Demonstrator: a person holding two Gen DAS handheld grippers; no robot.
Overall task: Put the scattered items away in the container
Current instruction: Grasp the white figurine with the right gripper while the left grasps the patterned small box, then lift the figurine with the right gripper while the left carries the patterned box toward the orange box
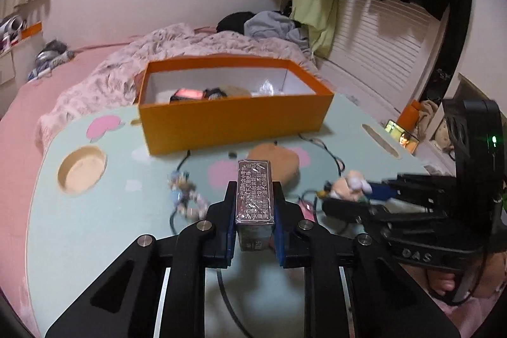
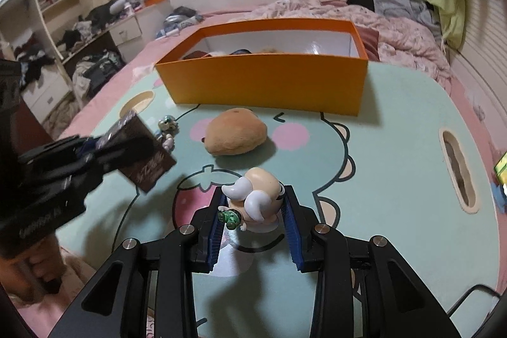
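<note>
Box point(image 1: 255, 192), dark, film-wrapped: rigid, light, slick; left gripper point(image 1: 253, 195) clamps its long sides. Figurine point(image 2: 253, 201), hard, knobbly: between right gripper point(image 2: 253, 205) pads, contact unclear. Orange container point(image 1: 234, 116) at twelve o'clock.

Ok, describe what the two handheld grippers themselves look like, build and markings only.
Both the left gripper and the right gripper are matte black plastic linkages with silver round pivot bolts and blue ribbed pads lining the fingers. From the left wrist view, the right unit shows raised lettering and a small green light; a bare hand grips it.
</note>
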